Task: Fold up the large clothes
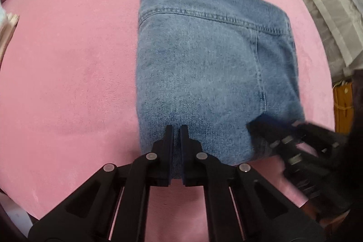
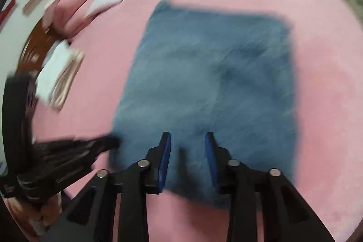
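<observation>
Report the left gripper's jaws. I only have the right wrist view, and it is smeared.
Observer: The left gripper is shut on the near edge of the folded jeans; denim shows in the slit between its fingers.
Operator: Describe the top layer.
Observer: It lies flat, and a stitched seam runs across it, sharp in the left wrist view.
Operator: Name anything off the bed's right side.
Observer: A yellow object stands past the right edge of the pink cover; I cannot tell what it is.
</observation>
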### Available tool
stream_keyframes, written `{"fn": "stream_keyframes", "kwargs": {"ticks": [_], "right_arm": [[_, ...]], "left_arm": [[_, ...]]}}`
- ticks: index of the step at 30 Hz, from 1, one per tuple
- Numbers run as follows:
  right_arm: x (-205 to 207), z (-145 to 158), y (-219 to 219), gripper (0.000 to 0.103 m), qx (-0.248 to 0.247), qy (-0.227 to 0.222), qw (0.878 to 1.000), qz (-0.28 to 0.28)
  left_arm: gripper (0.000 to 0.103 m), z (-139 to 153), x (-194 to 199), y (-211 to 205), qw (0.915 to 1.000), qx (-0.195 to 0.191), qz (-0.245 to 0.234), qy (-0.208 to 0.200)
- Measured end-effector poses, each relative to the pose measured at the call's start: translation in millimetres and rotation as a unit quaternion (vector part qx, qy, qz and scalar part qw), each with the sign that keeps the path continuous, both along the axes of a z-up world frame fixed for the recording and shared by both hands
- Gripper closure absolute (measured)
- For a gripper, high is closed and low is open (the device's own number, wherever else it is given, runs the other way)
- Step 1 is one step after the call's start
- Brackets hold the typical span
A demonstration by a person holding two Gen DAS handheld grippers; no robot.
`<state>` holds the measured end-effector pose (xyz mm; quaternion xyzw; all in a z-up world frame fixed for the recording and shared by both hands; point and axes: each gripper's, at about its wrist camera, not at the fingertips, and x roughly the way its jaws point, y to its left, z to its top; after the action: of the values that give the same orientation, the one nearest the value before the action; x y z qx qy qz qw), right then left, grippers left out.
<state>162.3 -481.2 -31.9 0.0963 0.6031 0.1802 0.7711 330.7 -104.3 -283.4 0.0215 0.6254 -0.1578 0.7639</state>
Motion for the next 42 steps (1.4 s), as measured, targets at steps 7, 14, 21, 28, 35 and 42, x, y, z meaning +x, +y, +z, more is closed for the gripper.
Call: {"fn": "stream_keyframes", "kwargs": {"ticks": [7, 14, 21, 28, 35, 42], "right_arm": [[-22, -21, -31, 0.103, -0.06, -0.002, 0.994, -0.091], [-50, 13, -66, 0.103, -0.043, -0.028, 0.992, -0.119], [-9, 18, -3, 0.103, 0.141, -0.043, 0.987, -0.07], [62, -25, 24, 0.103, 0.16, -0.072, 0.98, -0.097], [134, -27, 5, 0.103, 0.091, -0.115, 0.979, -0.139], [129, -22, -75, 0.103, 0.017, -0.144, 0.96, -0.239]], "left_arm": [[0.1, -9, -2, 4, 0.9999, -0.009, -0.013, 0.0], [0.103, 10, 1, 6, 0.9993, 0.011, -0.035, -0.011], [0.103, 7, 40, -8, 0.9991, -0.026, -0.031, -0.014], [0.103, 0, 106, -25, 0.9965, -0.076, -0.011, -0.033], [0.103, -1, 179, -37, 0.995, -0.068, 0.005, -0.073], [0.103, 0, 201, -18, 0.9913, -0.1, 0.028, -0.081]]}}
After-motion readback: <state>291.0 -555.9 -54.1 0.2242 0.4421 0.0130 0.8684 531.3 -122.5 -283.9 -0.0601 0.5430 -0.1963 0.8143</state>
